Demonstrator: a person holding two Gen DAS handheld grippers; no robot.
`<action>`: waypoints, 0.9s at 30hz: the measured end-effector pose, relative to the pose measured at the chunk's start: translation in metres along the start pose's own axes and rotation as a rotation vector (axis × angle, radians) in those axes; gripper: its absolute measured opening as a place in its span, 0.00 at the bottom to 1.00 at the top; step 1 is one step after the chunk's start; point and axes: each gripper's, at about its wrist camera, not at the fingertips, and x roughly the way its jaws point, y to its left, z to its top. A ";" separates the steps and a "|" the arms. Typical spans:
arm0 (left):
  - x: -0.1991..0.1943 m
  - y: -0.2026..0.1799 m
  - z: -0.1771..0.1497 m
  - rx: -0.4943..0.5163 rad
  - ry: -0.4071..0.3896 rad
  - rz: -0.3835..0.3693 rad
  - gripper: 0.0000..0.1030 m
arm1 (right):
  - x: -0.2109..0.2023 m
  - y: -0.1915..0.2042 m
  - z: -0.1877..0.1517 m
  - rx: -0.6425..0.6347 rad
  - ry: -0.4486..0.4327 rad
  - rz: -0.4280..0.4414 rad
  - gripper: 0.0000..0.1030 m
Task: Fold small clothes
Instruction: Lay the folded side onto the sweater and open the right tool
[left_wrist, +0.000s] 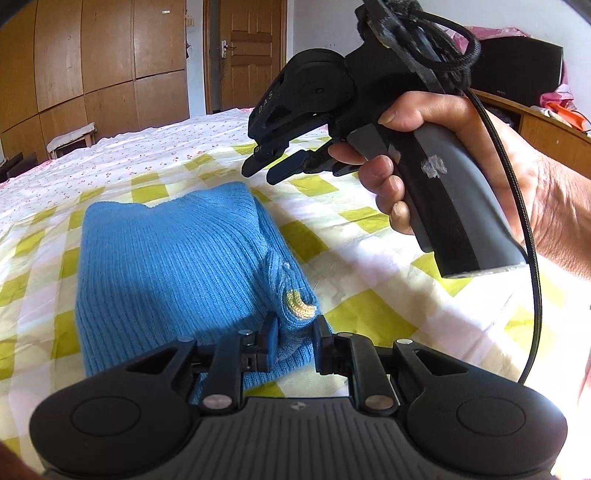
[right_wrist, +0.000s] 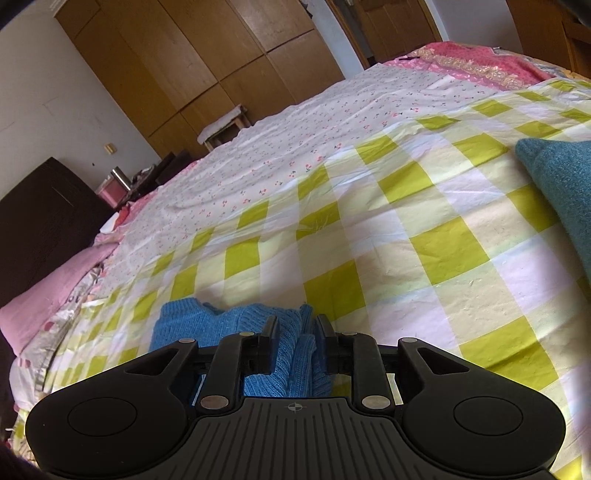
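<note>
A small blue ribbed knit sweater (left_wrist: 173, 266) lies folded into a compact bundle on the green-and-white checked bedsheet (left_wrist: 369, 251). A yellow detail shows at its near right corner. My left gripper (left_wrist: 295, 332) is open, its fingers straddling that near corner just above the fabric. My right gripper (left_wrist: 275, 168), held in a hand, hovers open above the sheet beyond the sweater's far right corner. In the right wrist view the right gripper (right_wrist: 295, 332) is open with the blue sweater (right_wrist: 221, 325) below it, not gripped.
A teal knit garment (right_wrist: 565, 192) lies on the sheet at the right. A pink patterned blanket (right_wrist: 480, 62) covers the bed's far end. Wooden wardrobes (left_wrist: 92, 55), a door (left_wrist: 251, 48), a stool (left_wrist: 70, 138) and a dark nightstand (right_wrist: 44, 221) surround the bed.
</note>
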 end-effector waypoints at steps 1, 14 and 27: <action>-0.003 0.001 0.000 -0.008 -0.006 -0.004 0.22 | -0.005 0.001 -0.002 -0.008 -0.010 0.006 0.22; -0.030 0.006 -0.006 -0.034 -0.019 -0.010 0.22 | -0.028 0.037 -0.061 -0.238 0.103 0.083 0.22; -0.050 0.062 0.000 -0.165 -0.027 0.165 0.24 | -0.028 0.014 -0.078 -0.208 0.120 0.020 0.17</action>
